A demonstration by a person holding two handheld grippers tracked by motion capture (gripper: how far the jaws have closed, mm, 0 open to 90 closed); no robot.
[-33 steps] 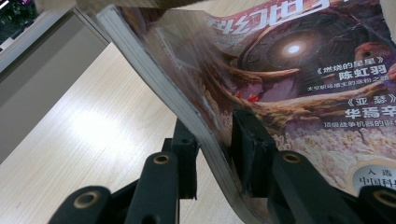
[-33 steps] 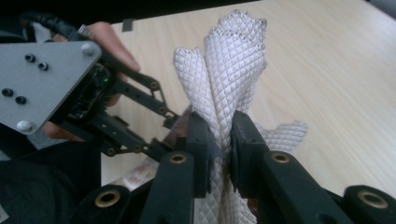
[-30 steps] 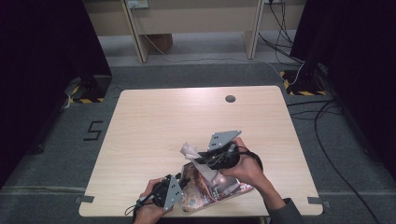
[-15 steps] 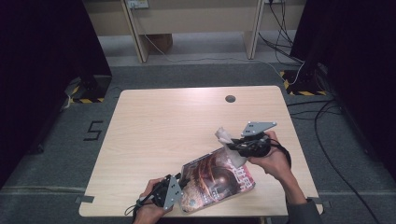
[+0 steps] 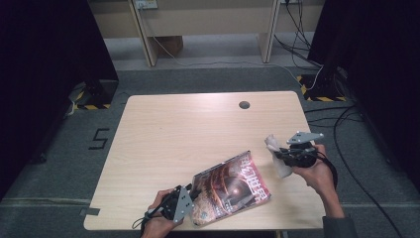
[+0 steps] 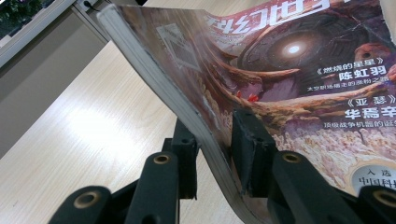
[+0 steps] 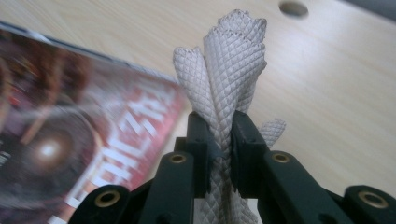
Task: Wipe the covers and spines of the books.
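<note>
Your left gripper (image 5: 190, 198) was clamped on the near-left corner of the magazine (image 5: 233, 186), at the front edge of the table (image 5: 173, 134). In the left gripper view its jaws pinched the magazine (image 6: 289, 70) by the spine edge, one pad under the pages and one on the glossy cover, and that corner was lifted and bowed while the rest of the cover lay flat toward the table's middle.

Your right gripper (image 5: 277, 154) held a white cloth (image 5: 278, 157) near the table's right edge, just beside the magazine's far-right corner and apart from it. In the right gripper view the jaws stood narrow, squeezing the waffle-textured cloth (image 7: 231, 70) between them, with its bunched folds rising above the pads and a small end hanging out at the side. The magazine (image 7: 79, 116) lay blurred to the left of that view, and the round cable hole (image 7: 293, 8) sat at the table's far edge.
</note>
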